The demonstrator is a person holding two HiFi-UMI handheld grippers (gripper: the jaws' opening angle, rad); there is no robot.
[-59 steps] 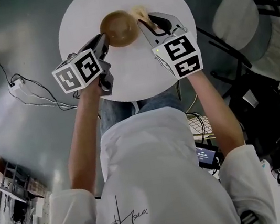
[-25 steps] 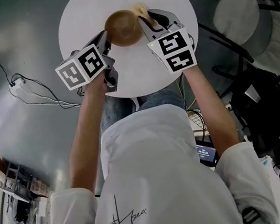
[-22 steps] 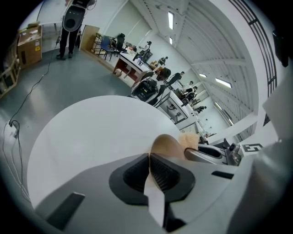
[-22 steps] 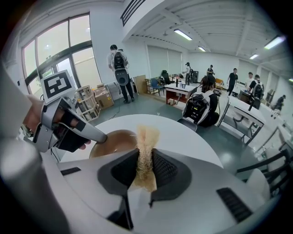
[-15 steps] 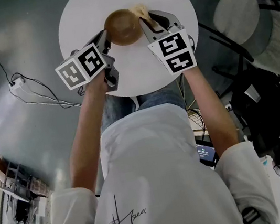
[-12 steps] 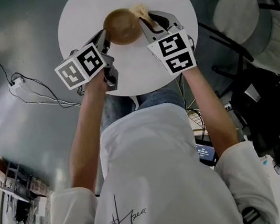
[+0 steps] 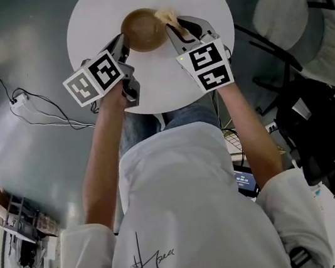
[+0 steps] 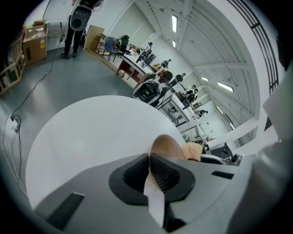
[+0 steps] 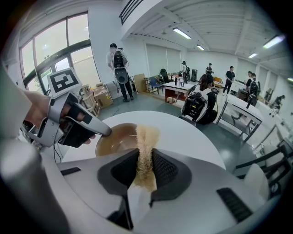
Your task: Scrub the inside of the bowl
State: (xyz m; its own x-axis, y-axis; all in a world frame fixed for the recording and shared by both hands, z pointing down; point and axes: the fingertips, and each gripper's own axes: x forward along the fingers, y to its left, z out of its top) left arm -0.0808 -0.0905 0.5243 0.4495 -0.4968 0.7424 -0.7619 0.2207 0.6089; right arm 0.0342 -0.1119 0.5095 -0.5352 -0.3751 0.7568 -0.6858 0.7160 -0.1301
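Observation:
A brown wooden bowl (image 7: pixel 142 30) stands on the round white table (image 7: pixel 97 15). My left gripper (image 7: pixel 123 43) is shut on the bowl's near-left rim; in the left gripper view the thin rim (image 8: pixel 165 147) runs between the left gripper's (image 8: pixel 149 158) pads. My right gripper (image 7: pixel 174 27) is shut on a tan fibrous scrubber (image 7: pixel 165 16), which sits at the bowl's right rim. In the right gripper view the scrubber (image 9: pixel 145 137) sticks out past the right gripper's (image 9: pixel 144 157) jaws beside the bowl (image 9: pixel 116 139). The left gripper (image 9: pixel 106 131) grips the rim opposite.
The table's near edge (image 7: pixel 163 108) is just above the person's lap. A grey chair (image 7: pixel 299 25) and a black seat (image 7: pixel 320 136) stand to the right. A cable and power strip (image 7: pixel 22 102) lie on the floor at left. People stand far off (image 9: pixel 118 68).
Since the oldest frame the right gripper has edged slightly closer to the bowl. Over the last second both grippers, the bowl and the scrubber keep their places.

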